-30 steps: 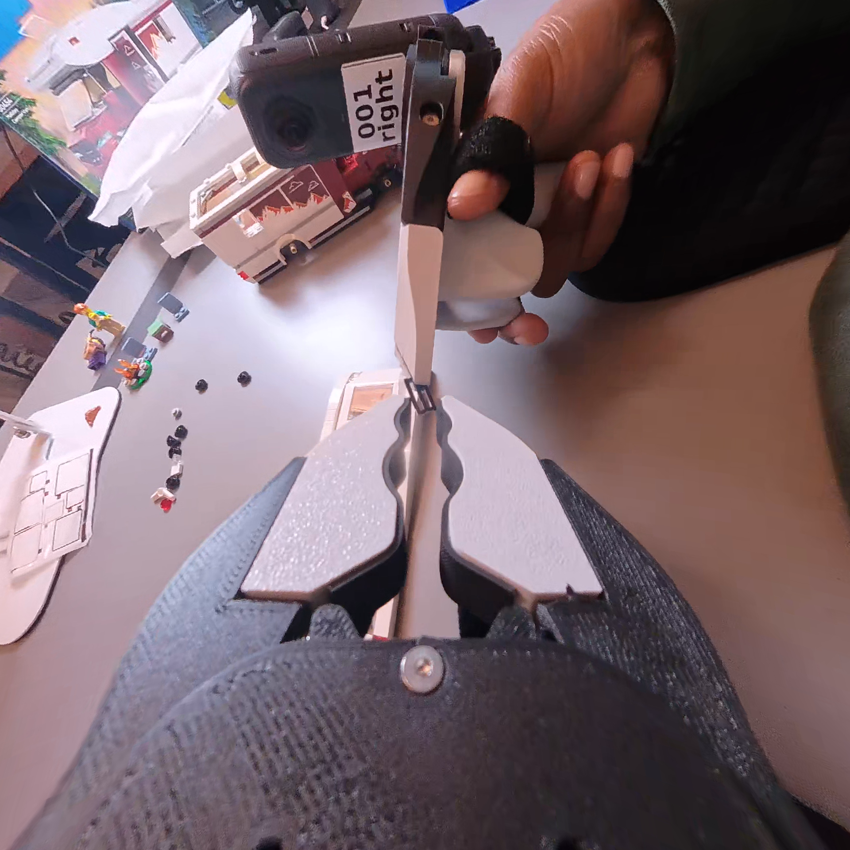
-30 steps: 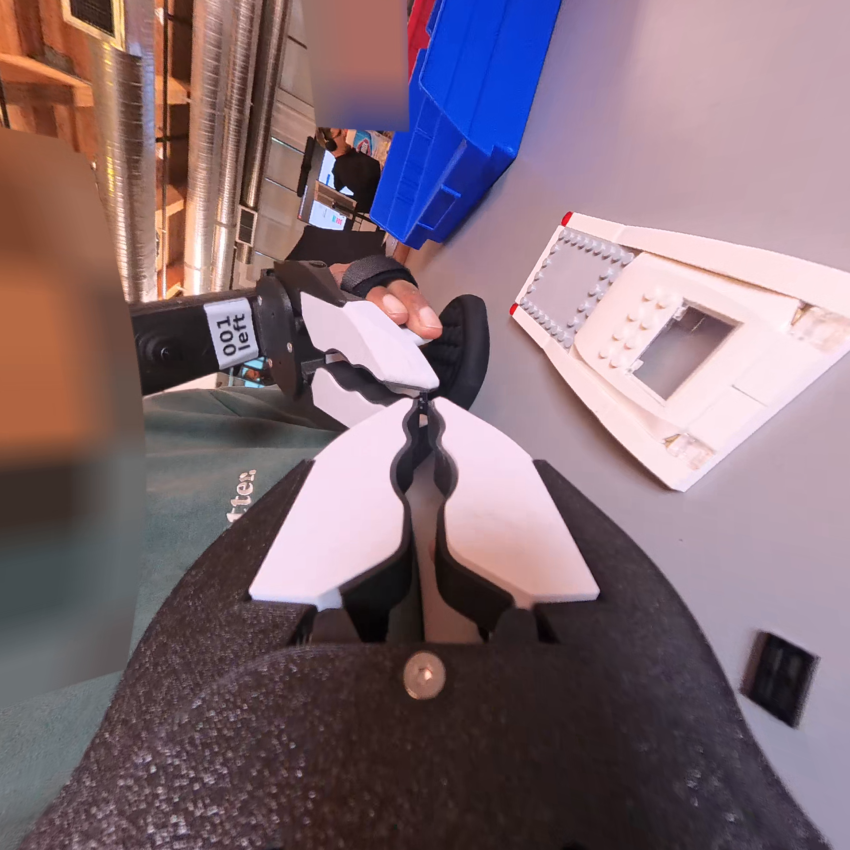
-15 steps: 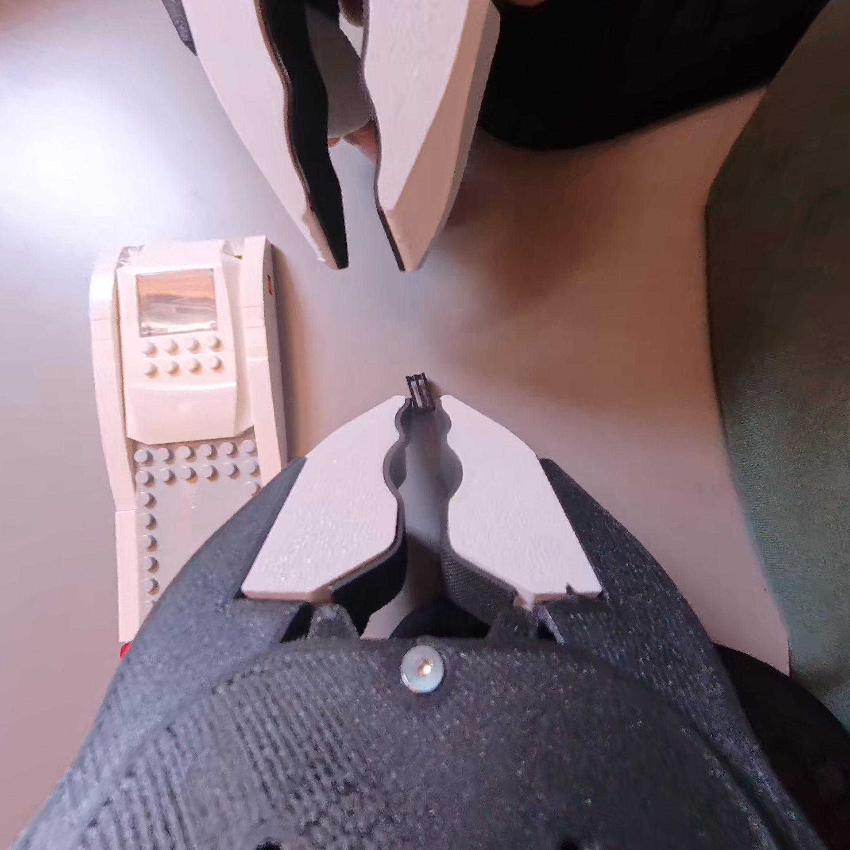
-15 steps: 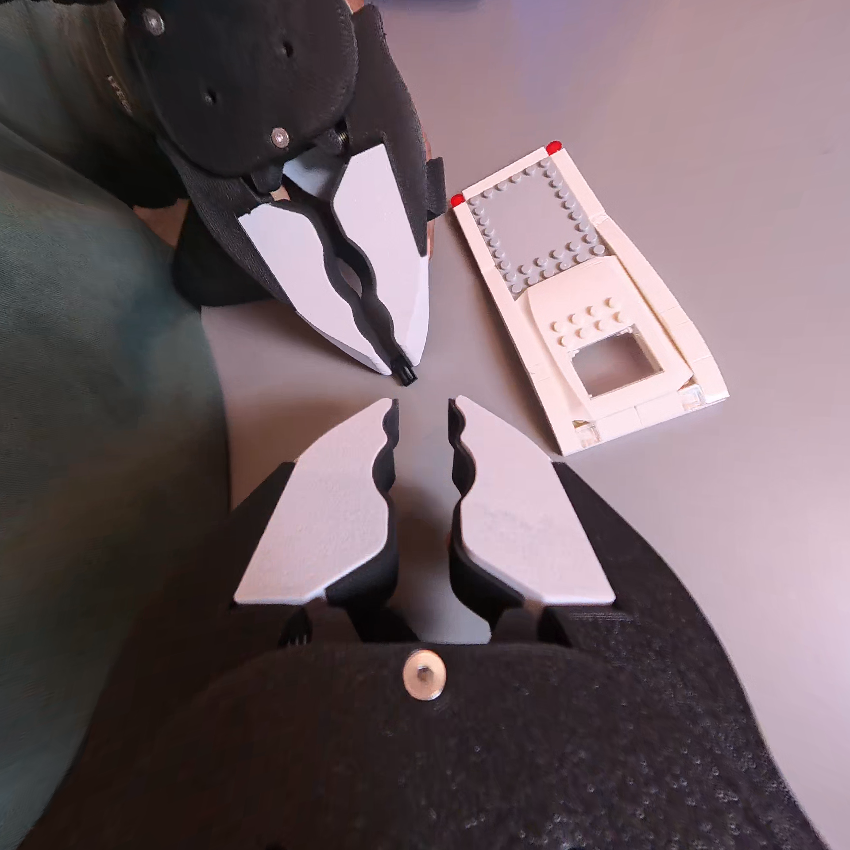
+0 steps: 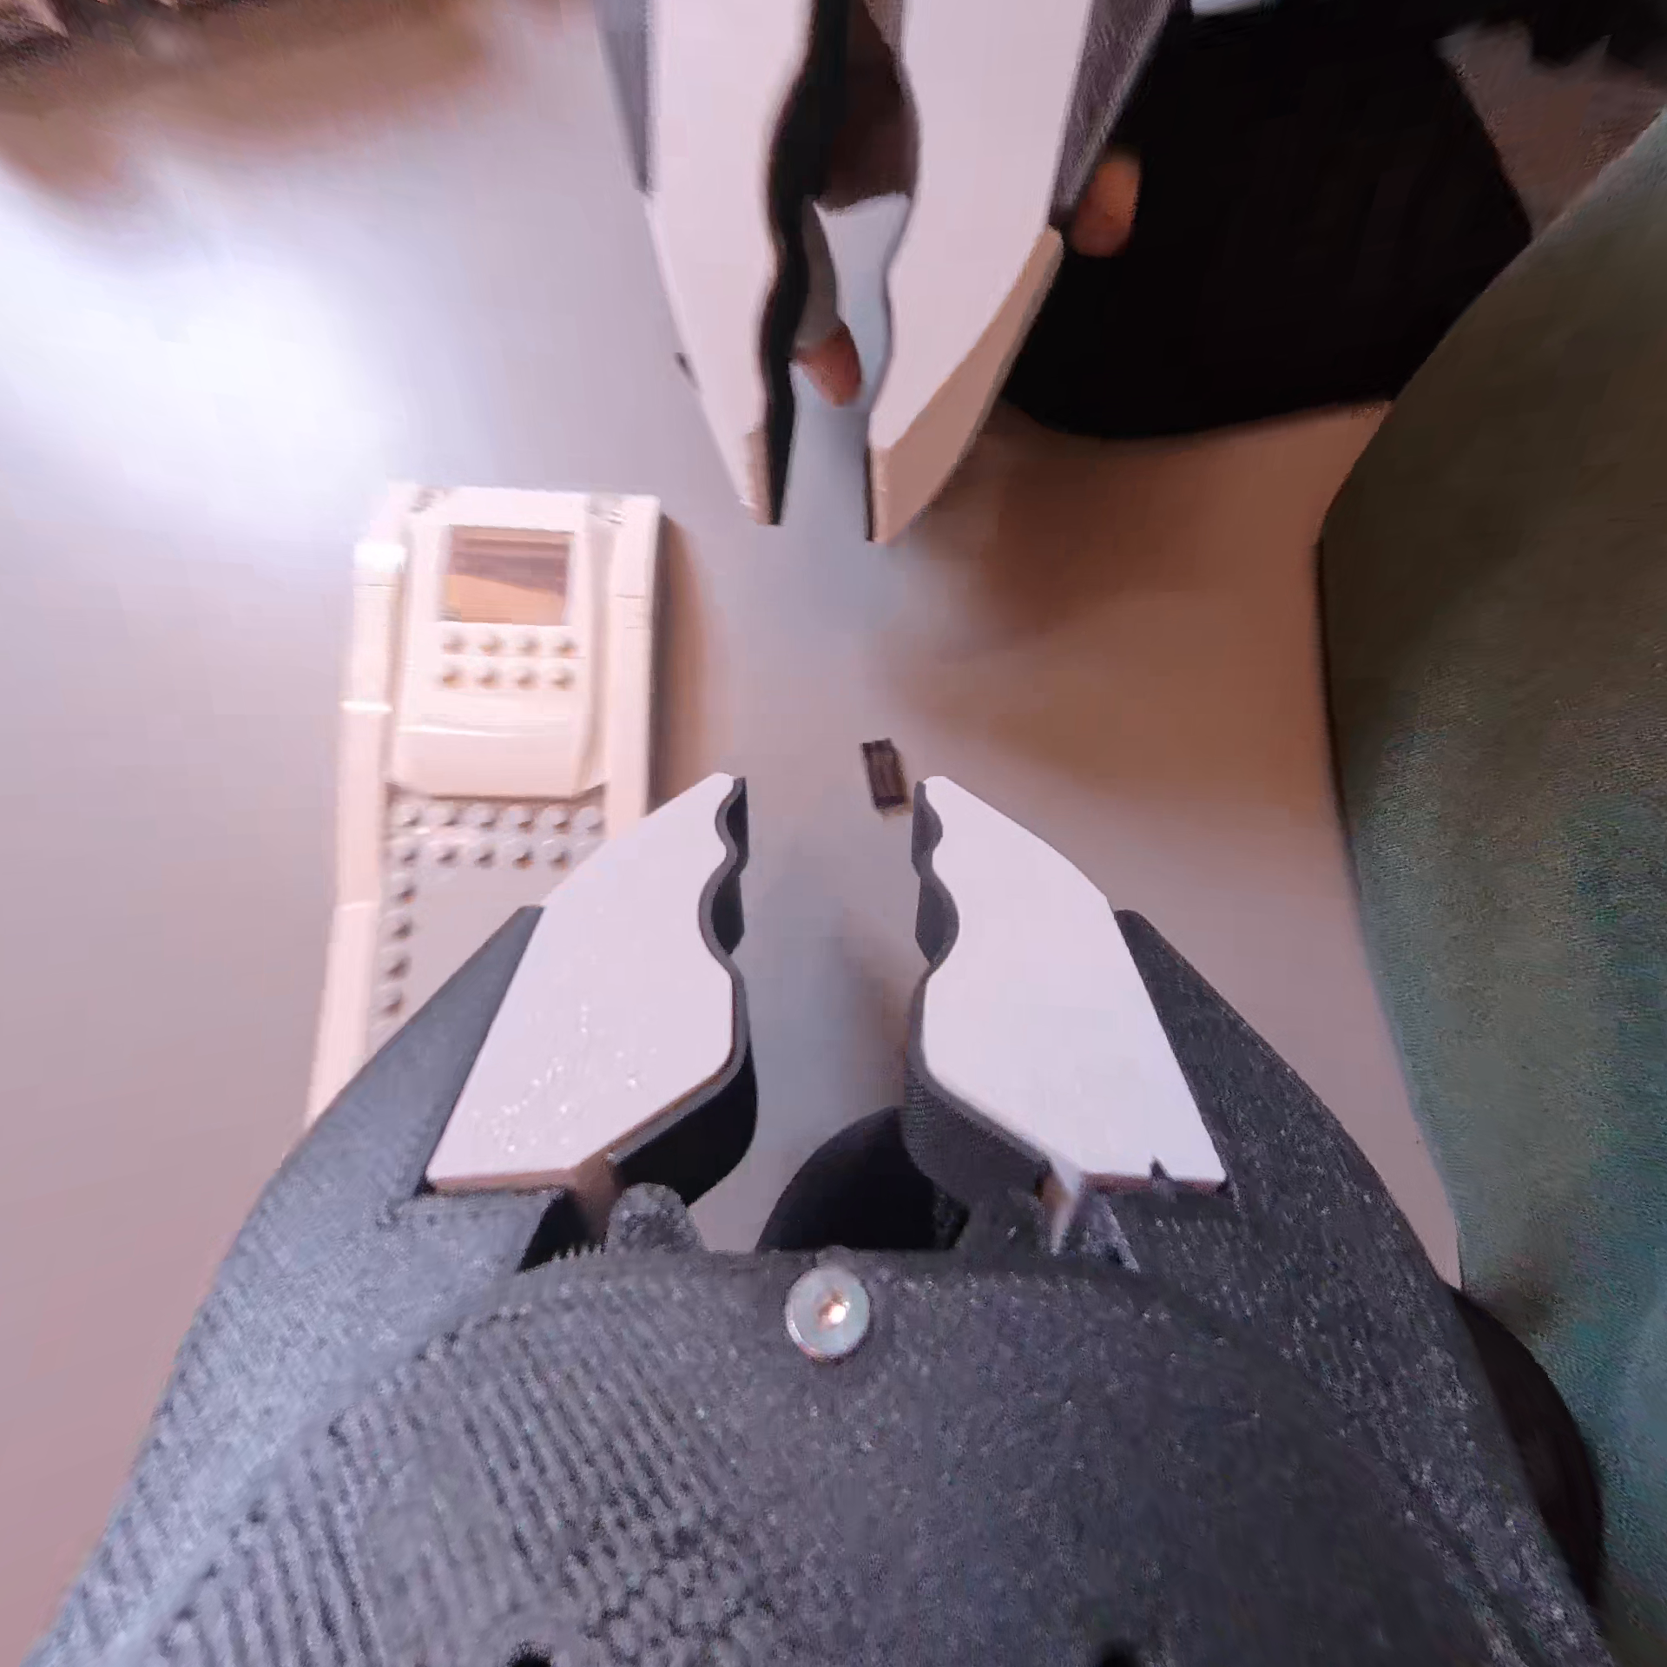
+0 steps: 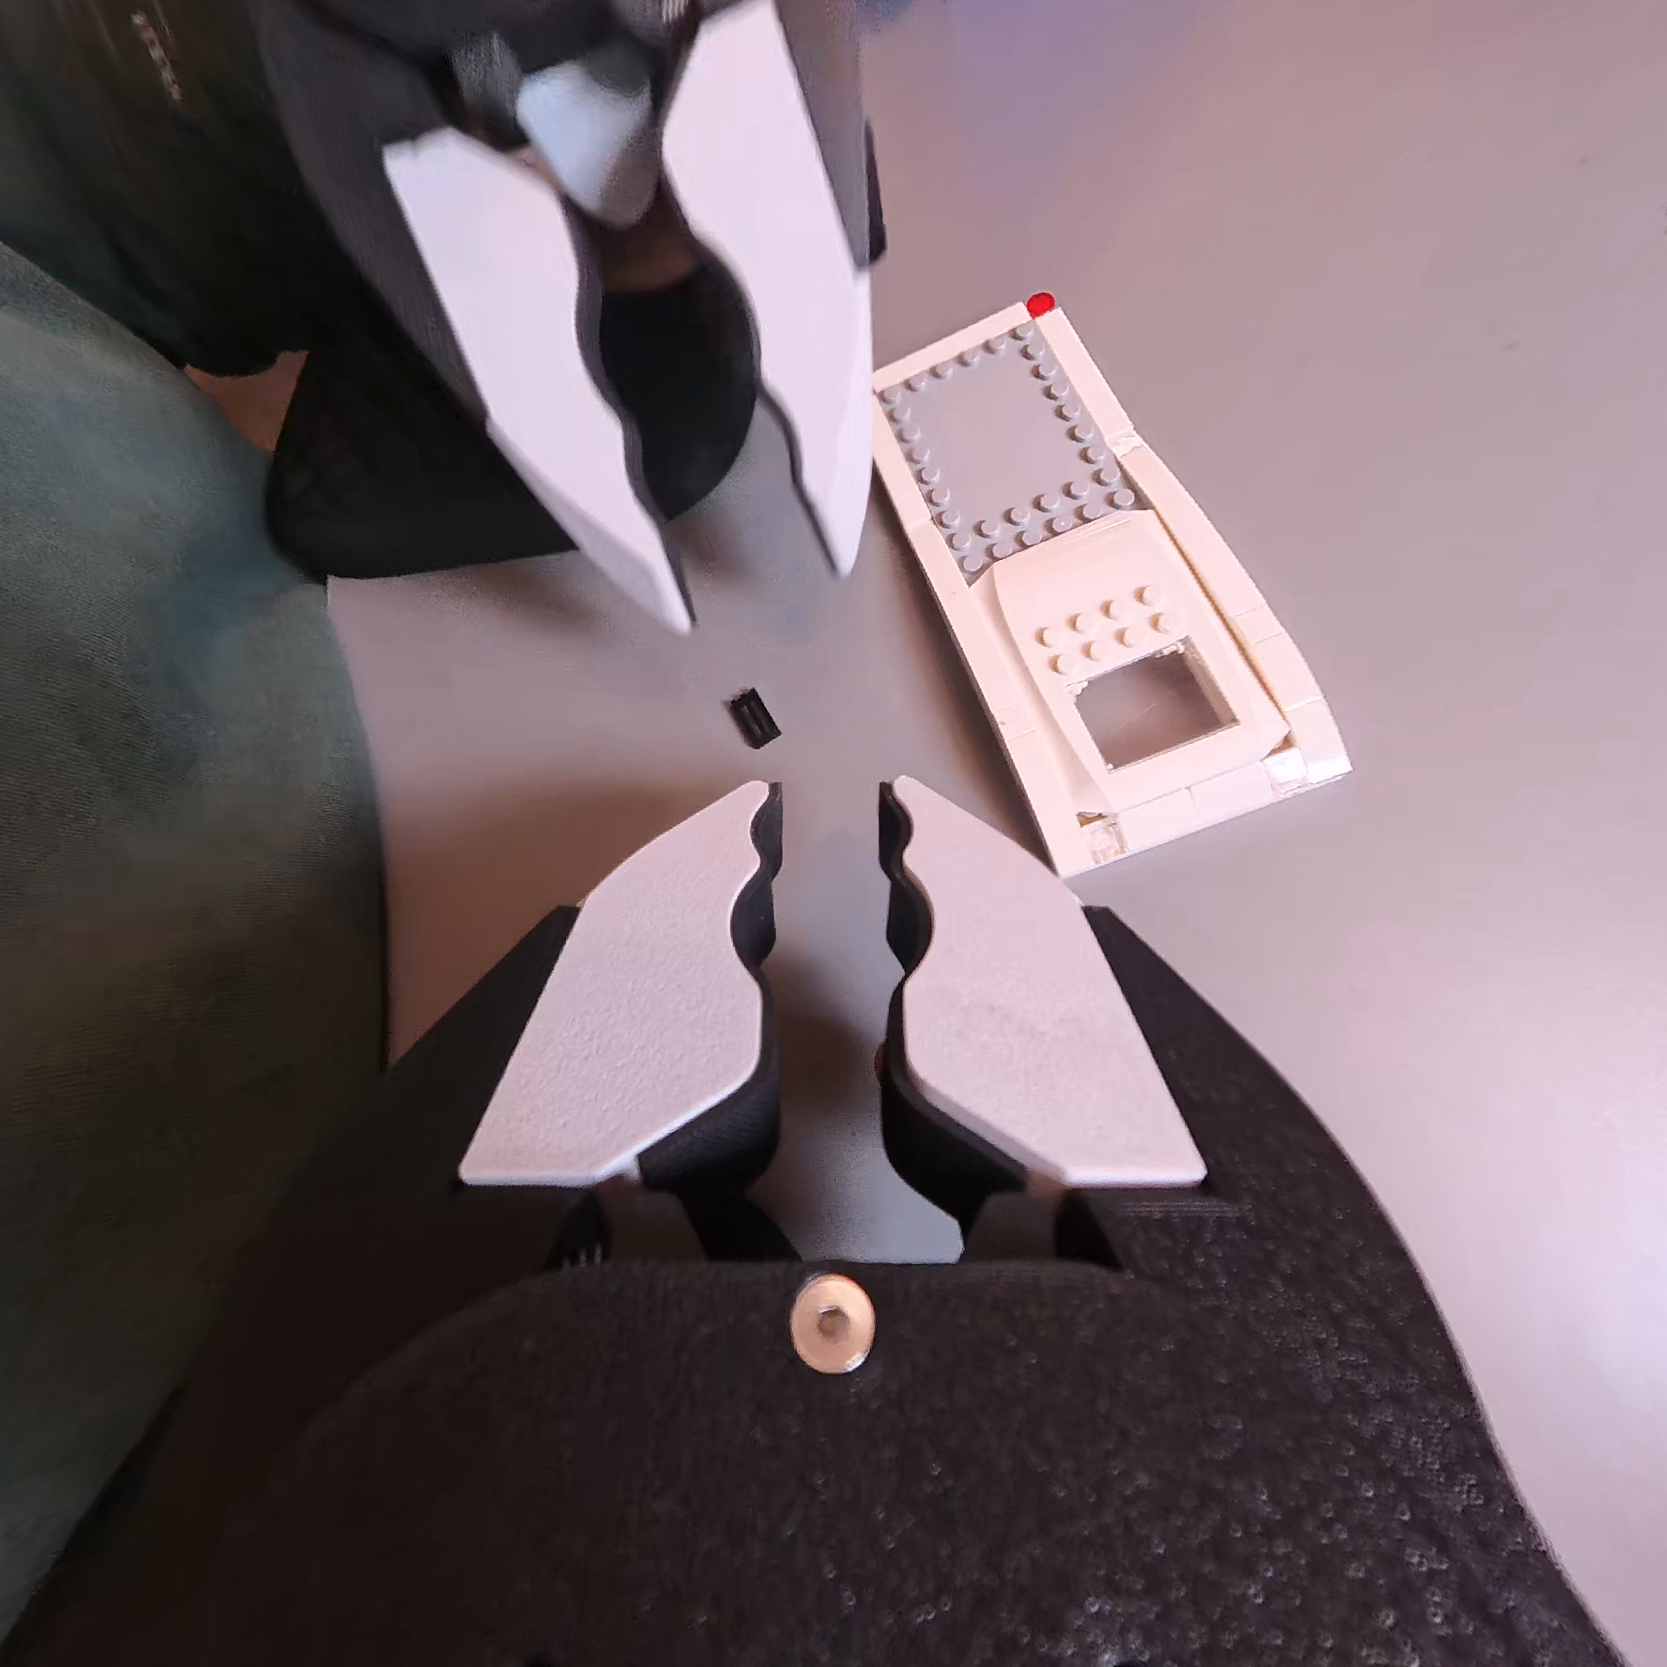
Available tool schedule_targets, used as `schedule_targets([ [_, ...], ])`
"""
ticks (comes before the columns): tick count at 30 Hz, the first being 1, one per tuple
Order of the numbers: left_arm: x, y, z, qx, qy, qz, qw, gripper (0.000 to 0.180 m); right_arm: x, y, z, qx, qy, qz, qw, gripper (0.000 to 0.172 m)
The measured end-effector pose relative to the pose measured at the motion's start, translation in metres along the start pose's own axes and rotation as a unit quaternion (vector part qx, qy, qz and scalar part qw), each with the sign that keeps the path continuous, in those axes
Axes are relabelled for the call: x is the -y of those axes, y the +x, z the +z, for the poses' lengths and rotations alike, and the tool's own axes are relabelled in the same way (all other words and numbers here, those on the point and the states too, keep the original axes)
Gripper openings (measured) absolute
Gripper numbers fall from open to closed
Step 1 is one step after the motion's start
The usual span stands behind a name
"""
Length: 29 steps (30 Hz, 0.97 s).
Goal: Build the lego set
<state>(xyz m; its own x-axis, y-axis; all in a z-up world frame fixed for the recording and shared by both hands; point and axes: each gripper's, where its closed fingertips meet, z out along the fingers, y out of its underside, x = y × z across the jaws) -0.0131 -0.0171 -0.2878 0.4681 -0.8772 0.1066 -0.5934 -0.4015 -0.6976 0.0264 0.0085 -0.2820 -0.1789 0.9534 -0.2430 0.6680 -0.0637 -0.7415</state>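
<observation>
We see a grey surface (image 6: 1353, 180) filling most of both views, bare and open on the far side of the white brick-built panel (image 6: 1128, 577), while its near edge is bounded by a dark green garment (image 6: 135, 722) that crowds one side of each view. The panel, the largest loose thing, lies flat with a grey studded plate at one end, a red stud at one corner and a square window opening at the other; in the left wrist view the same panel (image 5: 487, 686) sits just beside our left gripper's fingers. The two grippers face each other tip to tip over a narrow strip of bare surface. Our left gripper (image 5: 830, 794) has its fingers apart with nothing between the pads, and from the right wrist view it (image 6: 758, 595) hangs above the surface, blurred. Our right gripper (image 6: 830, 794) also stands with fingers apart, its grasp bare; in the left wrist view it (image 5: 821, 528) points down toward us, with a person's fingertip showing behind it. Smallest is a little black ribbed piece (image 6: 751, 717), lying on the surface between the two sets of tips, free of both; in the left wrist view it (image 5: 882, 774) sits just beside the tip of one finger of the left gripper.
</observation>
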Motion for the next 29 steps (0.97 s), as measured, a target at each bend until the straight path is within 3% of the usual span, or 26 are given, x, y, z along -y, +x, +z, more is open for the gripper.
schedule_targets([
  [1,0.002,-0.008,-0.010,0.013,0.015,-0.007,1.000,0.037,0.000,0.001,-0.001,-0.006,-0.003,-0.006,1.000,0.019],
  [5,-0.024,-0.060,-0.042,0.086,0.013,-0.039,0.995,0.052,-0.002,0.006,0.001,-0.026,-0.031,-0.021,0.999,0.019],
  [9,-0.056,-0.085,-0.042,0.075,-0.014,-0.077,0.994,0.066,-0.011,0.013,0.015,-0.027,-0.109,-0.007,0.994,0.015],
  [16,-0.054,-0.067,-0.031,0.018,-0.005,-0.077,0.997,0.053,-0.011,0.050,0.022,-0.076,-0.172,-0.001,0.982,0.007],
  [23,-0.034,-0.035,-0.007,-0.010,-0.003,-0.020,1.000,0.036,0.008,0.089,0.029,-0.090,-0.154,-0.007,0.984,0.013],
  [26,-0.029,-0.031,-0.003,-0.004,-0.004,0.005,1.000,0.035,0.013,0.083,0.024,-0.083,-0.140,-0.036,0.986,0.016],
  [29,-0.029,-0.036,-0.008,0.011,0.008,0.007,1.000,0.034,0.015,0.046,0.014,-0.031,-0.110,-0.108,0.987,0.016],
])
